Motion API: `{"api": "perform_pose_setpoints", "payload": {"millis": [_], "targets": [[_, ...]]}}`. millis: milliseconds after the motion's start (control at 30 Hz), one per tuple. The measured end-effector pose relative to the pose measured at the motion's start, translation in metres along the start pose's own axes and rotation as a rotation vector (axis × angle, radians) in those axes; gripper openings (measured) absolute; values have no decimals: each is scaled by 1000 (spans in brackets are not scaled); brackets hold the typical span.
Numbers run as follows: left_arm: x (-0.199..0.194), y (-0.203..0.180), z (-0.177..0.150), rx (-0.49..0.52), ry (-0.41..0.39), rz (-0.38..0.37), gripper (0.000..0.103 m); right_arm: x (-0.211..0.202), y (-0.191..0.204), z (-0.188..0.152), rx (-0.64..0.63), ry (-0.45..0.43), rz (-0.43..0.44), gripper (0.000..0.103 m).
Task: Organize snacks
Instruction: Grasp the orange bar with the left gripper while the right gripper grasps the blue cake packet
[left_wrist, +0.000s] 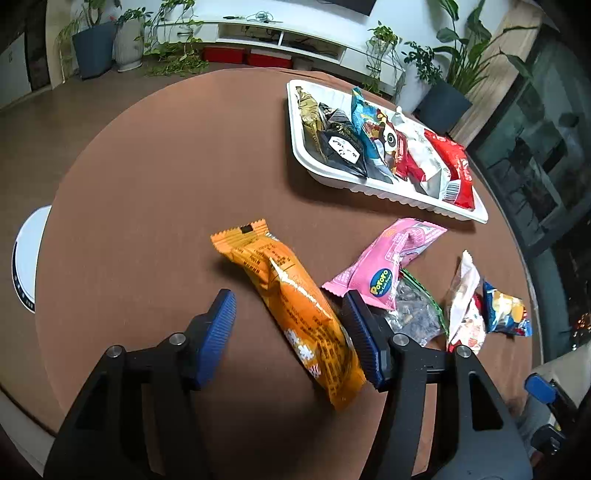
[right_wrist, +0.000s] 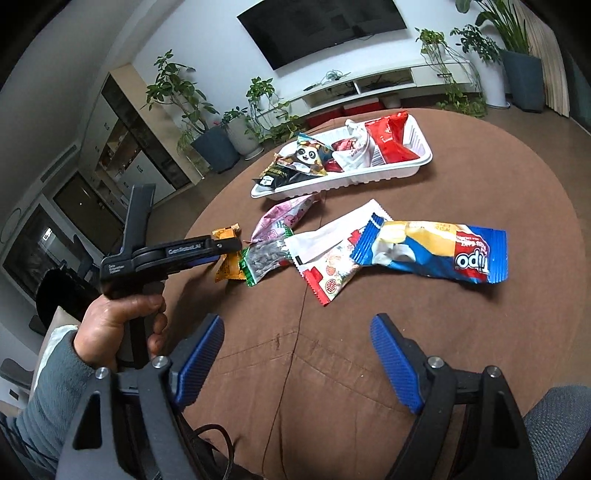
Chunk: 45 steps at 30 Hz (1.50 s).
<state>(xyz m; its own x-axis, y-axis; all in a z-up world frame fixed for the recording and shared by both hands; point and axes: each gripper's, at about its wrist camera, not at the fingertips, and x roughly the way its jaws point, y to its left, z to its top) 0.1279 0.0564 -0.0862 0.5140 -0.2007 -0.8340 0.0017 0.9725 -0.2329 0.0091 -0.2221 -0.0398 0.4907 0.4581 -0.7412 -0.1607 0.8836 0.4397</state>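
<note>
The left gripper (left_wrist: 291, 332) hangs low over the brown desk (left_wrist: 147, 203) with its jaws apart around the near half of an orange packet (left_wrist: 291, 306); the right blue pad (left_wrist: 364, 338) touches or nearly touches the packet's edge, while the left pad stands clear of it. The orange packet lies flat on the desk, well short of the white tray (left_wrist: 306, 147), its far end pointing away from the gripper. In the right wrist view the left hand (right_wrist: 114, 317) grips the black handle of that gripper, whose tip reaches the orange packet (right_wrist: 229, 258). The right gripper (right_wrist: 297, 354) hovers over bare desk nearer the person, jaws wide apart and holding nothing. Just beyond it, still short of the tray (right_wrist: 354, 177), loose snacks lie in a row: a clear bag of dark seeds (right_wrist: 264, 260) with green edging beside the orange packet, a white and red packet (right_wrist: 328, 258) partly over it, and a blue and yellow packet (right_wrist: 436, 251) on the far right of the row. A pink packet (right_wrist: 284, 218) lies between this row and the tray, its top end close to the tray's near wall. The tray itself sits on the far part of the desk, filled with packets: gold and black ones at one end, a panda packet (right_wrist: 308, 153) in the middle, white and red ones at the other end.
</note>
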Motion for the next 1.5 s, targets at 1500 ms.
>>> {"api": "perform_pose_setpoints", "payload": {"millis": [1500], "targets": [[-26,-19,-54,370,114,9,21,71,-47,72,-679,463,-154,80]]}}
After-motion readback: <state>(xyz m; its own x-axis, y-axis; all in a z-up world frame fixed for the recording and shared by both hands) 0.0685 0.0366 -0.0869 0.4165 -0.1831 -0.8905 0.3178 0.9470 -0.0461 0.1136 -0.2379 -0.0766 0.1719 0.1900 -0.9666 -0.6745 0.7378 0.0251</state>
